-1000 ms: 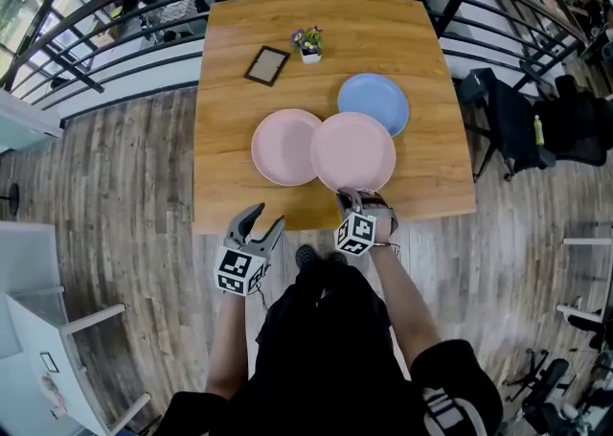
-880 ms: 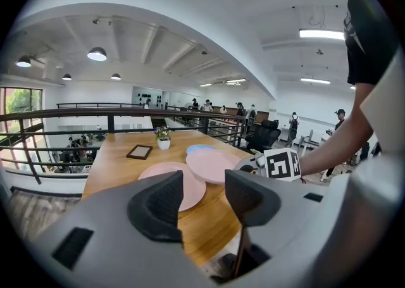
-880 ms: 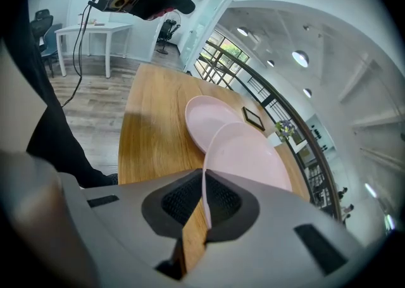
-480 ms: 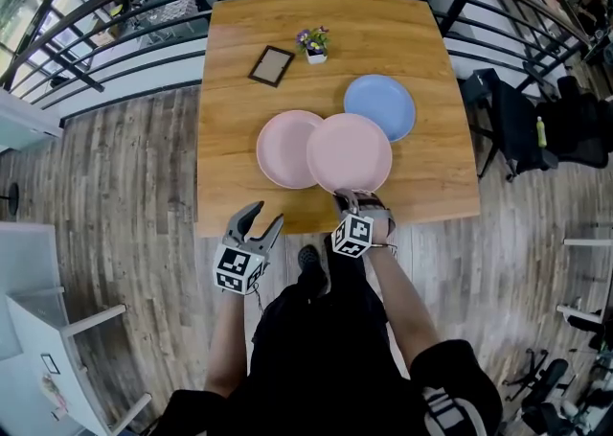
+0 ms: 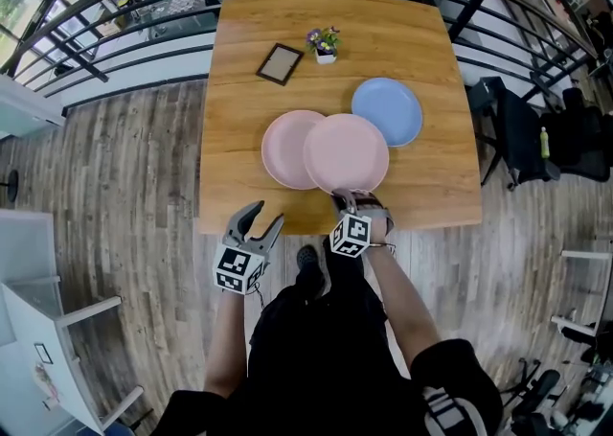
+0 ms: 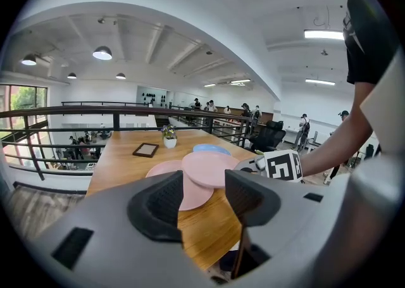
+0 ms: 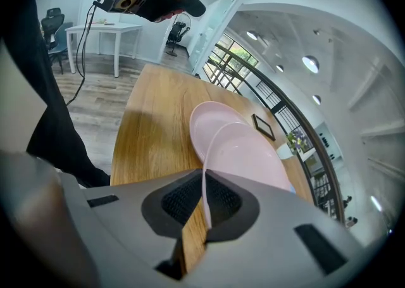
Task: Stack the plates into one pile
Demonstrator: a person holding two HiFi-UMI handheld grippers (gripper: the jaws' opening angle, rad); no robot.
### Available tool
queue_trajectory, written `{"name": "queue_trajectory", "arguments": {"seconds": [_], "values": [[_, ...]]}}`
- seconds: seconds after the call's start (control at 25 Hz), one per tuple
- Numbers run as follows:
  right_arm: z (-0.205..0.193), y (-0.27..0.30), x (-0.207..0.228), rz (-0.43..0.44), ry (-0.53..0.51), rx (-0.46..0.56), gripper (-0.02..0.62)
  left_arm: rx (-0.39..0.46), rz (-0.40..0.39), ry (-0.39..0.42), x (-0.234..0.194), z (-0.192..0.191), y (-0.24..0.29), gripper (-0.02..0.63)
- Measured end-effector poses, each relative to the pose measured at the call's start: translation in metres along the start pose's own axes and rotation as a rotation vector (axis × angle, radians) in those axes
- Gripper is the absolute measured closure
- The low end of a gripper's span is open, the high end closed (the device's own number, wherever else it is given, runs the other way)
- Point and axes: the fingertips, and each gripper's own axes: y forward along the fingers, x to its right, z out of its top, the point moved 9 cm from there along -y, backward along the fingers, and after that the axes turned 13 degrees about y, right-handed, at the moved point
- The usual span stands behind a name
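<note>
My right gripper (image 5: 351, 200) is shut on the near rim of a pink plate (image 5: 347, 152), which hangs slightly tilted over the wooden table (image 5: 239, 118). The plate covers the right part of a second pink plate (image 5: 283, 149) lying flat on the table. In the right gripper view the thin rim (image 7: 205, 185) sits pinched between the pads, with the lower pink plate (image 7: 204, 122) beyond it. A blue plate (image 5: 388, 110) lies behind and to the right. My left gripper (image 5: 256, 221) is open with nothing in it, just off the table's near edge.
A small picture frame (image 5: 280, 62) and a little flower pot (image 5: 325, 43) stand at the back of the table. A dark railing (image 5: 115, 17) runs behind the table. A black chair (image 5: 512, 123) stands at the table's right side.
The right gripper has carried the held pink plate leftward, so it overlaps the other pink plate more and has drawn away from the blue plate. The left gripper has stayed put.
</note>
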Motion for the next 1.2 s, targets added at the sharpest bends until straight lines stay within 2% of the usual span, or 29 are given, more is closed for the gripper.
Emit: {"name": "queue_trajectory", "arguments": {"seconds": [1.2], "values": [[0.051, 0.043, -0.011, 0.131, -0.164, 0.059, 0.572, -0.035, 0.172, -0.069, -0.022, -0.014, -0.031, 0.387]]}}
